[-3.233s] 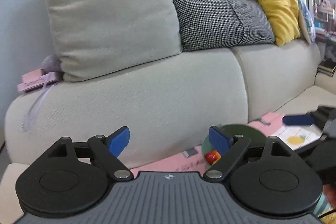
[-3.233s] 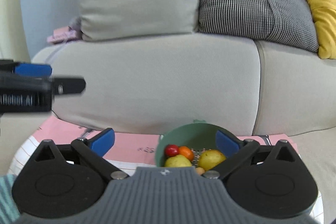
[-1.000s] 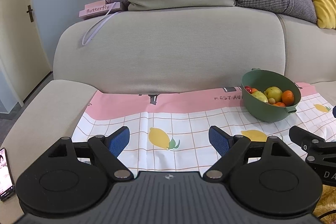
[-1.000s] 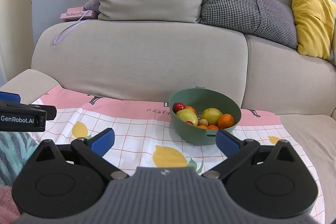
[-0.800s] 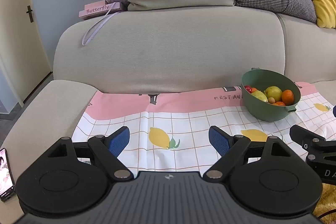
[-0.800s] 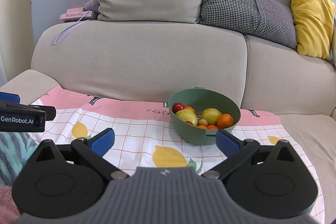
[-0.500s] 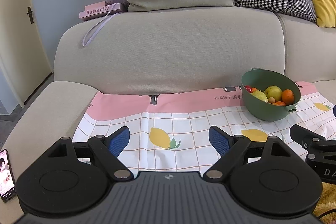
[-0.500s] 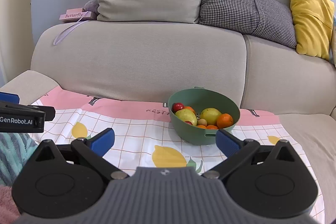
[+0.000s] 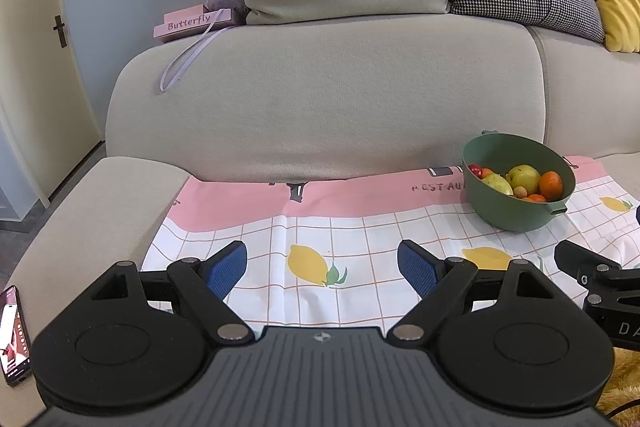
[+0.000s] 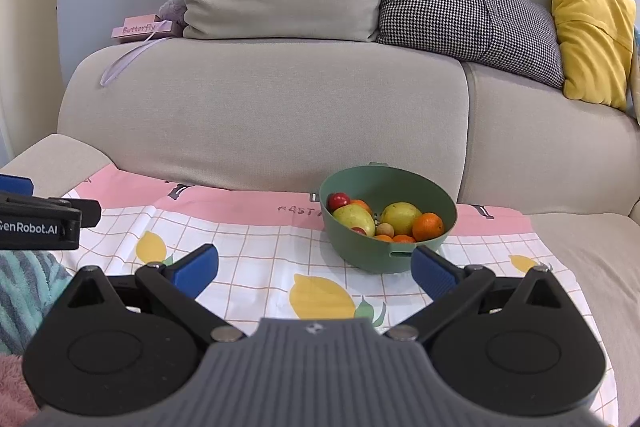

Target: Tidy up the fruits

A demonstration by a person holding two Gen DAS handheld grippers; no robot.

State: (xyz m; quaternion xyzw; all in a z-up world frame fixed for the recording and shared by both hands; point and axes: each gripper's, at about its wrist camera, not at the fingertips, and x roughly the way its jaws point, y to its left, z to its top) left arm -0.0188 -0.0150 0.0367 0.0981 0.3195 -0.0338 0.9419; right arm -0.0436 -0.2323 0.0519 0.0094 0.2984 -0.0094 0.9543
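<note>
A green bowl (image 10: pixel 362 253) stands on a lemon-print cloth (image 10: pixel 260 251) on the sofa seat. It holds several fruits: yellow pears (image 10: pixel 354 219), an orange (image 10: pixel 428 226), a red cherry tomato (image 10: pixel 338 200). The bowl also shows at the right in the left wrist view (image 9: pixel 516 215). My left gripper (image 9: pixel 322 269) is open and empty, over the cloth left of the bowl. My right gripper (image 10: pixel 314 269) is open and empty, just in front of the bowl.
The beige sofa back (image 9: pixel 328 99) rises behind the cloth, with cushions on top. A pink box marked Butterfly (image 9: pixel 192 23) lies on the back. A phone (image 9: pixel 14 335) lies at the far left. The sofa arm (image 9: pixel 92 219) borders the cloth on the left.
Both grippers have pulled back from the bowl since 3.2 s ago and stay open. Over the last second, the views have hardly shifted.
</note>
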